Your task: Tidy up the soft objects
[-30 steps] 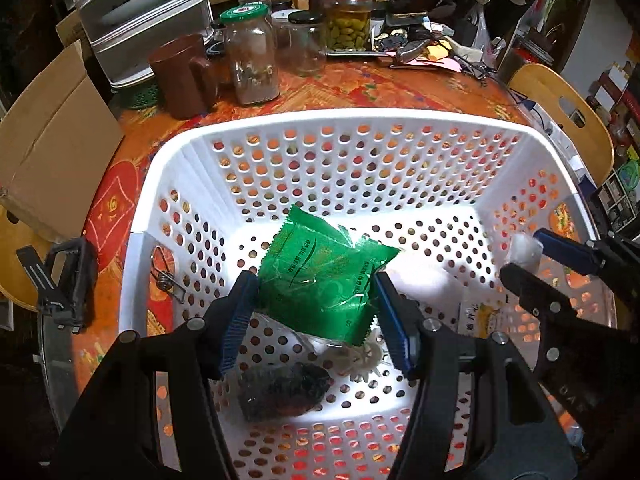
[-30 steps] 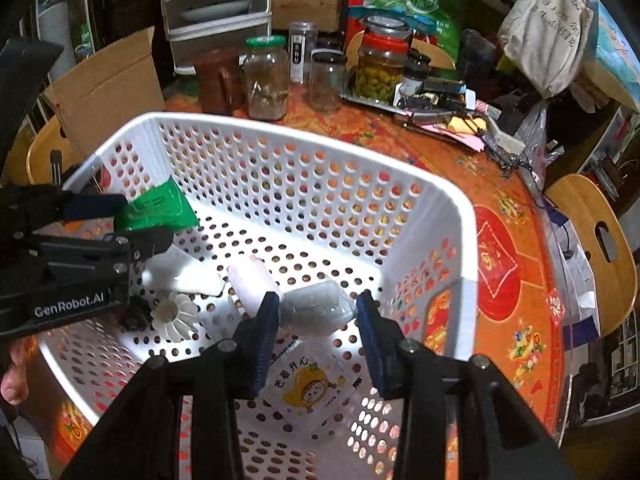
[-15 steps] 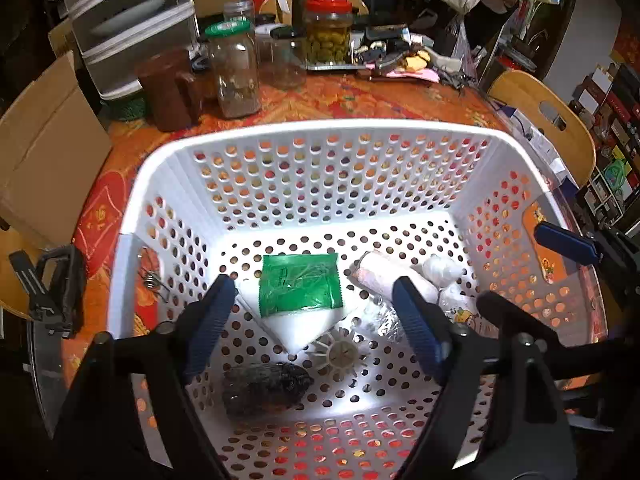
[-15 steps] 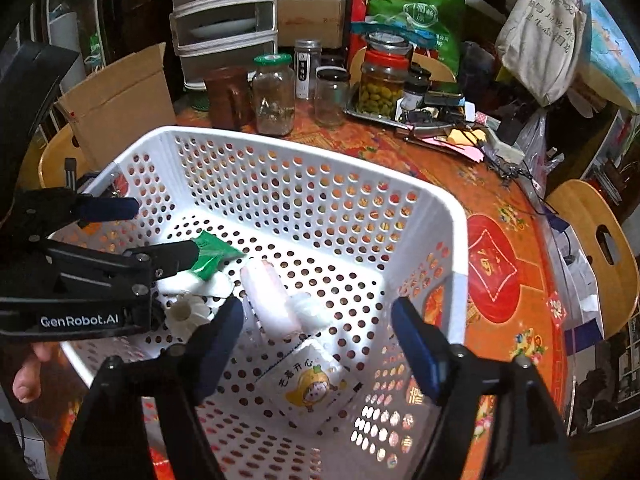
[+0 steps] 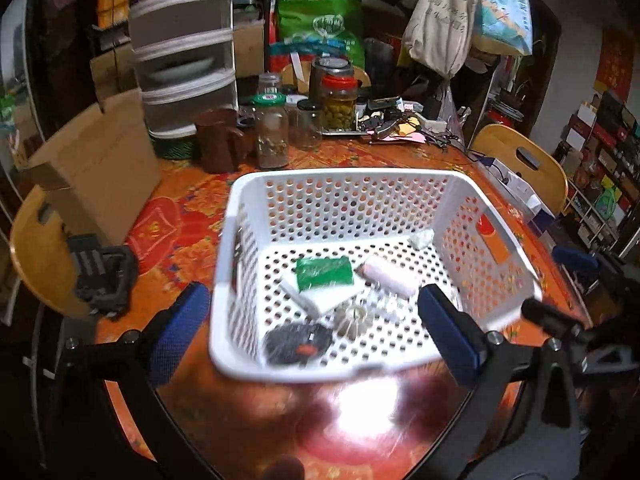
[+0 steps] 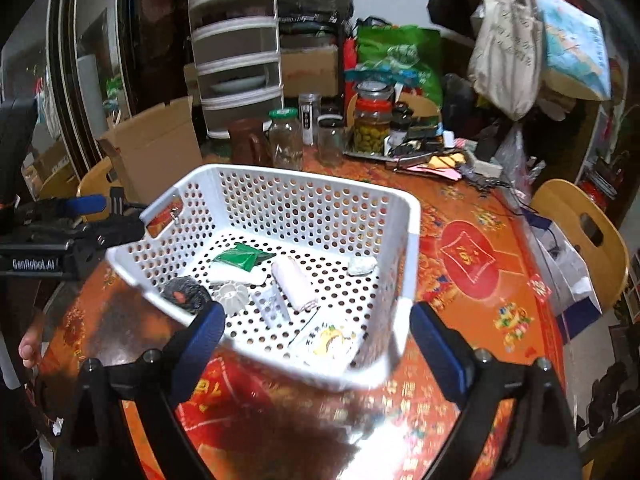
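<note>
A white perforated basket (image 5: 344,179) (image 6: 408,256) stands on the red patterned table. Inside lie a green packet (image 5: 325,274) (image 6: 239,258) on a white pad, a pink roll (image 5: 388,277) (image 6: 294,284), a small white wad (image 5: 421,239) (image 6: 361,266), a black pouch (image 5: 298,343) (image 6: 184,292), a white fluted piece (image 5: 354,320) and a yellow printed packet (image 6: 326,338). My left gripper (image 5: 314,332) is open and empty, pulled back in front of the basket. My right gripper (image 6: 316,344) is open and empty, before the basket's near right corner.
Glass jars (image 5: 272,136), a brown mug (image 5: 218,146), a cardboard box (image 5: 100,176) and a drawer unit (image 5: 184,56) stand behind the basket. Wooden chairs (image 6: 580,240) flank the table. Bare glossy tabletop (image 5: 340,420) lies in front of the basket.
Both grippers let go of their items, opened wide and pulled back and up out of the basket. The green packet and the small white wad now lie inside it.
</note>
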`<state>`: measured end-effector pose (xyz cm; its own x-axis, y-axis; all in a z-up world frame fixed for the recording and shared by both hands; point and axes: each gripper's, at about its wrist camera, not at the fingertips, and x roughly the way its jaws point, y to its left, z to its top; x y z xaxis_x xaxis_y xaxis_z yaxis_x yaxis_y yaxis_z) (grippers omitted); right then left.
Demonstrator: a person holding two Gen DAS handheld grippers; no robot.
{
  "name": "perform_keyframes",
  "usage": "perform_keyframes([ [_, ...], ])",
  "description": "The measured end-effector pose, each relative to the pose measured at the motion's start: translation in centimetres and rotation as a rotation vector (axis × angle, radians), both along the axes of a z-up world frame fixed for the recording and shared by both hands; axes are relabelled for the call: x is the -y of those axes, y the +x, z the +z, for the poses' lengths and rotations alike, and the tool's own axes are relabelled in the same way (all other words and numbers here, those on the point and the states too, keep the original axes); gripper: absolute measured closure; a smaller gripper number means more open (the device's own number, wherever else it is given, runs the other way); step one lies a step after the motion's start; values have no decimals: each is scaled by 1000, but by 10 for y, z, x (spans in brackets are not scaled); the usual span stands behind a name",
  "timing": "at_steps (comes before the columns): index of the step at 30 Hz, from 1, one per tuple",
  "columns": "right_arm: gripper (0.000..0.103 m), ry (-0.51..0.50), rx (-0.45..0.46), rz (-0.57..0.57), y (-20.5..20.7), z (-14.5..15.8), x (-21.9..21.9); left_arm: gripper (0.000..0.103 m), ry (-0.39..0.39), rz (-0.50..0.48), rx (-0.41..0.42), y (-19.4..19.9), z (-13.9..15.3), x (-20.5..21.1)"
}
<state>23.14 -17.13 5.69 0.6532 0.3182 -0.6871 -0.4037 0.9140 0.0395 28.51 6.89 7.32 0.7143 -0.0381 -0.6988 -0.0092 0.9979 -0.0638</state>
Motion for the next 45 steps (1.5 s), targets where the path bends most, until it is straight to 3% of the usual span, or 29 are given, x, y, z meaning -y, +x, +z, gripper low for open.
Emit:
perform_keyframes([
  [8, 10, 38, 144, -76, -92, 22, 20, 0, 15, -19, 122, -112, 26, 11],
  [13, 10, 161, 208, -87, -162, 38, 41, 0, 4, 3, 188, -185, 42, 17],
  [18, 10, 200, 182, -115, -204, 45, 57, 0, 28, 34, 210, -249, 46, 31],
  [21, 10, 169, 201, -127, -218, 45, 59, 0, 13, 21, 233, -277, 46, 42],
  [23, 10, 151, 202, -124, -221, 44, 57, 0, -10, 2, 232, -285, 44, 48],
  [29, 10, 133, 179, -97, -219, 37, 53, 0, 19, 8, 223, -292, 36, 64],
  [45, 10, 126, 167, -81, -214, 32, 45, 0, 20, 17, 175, -257, 20, 59],
])
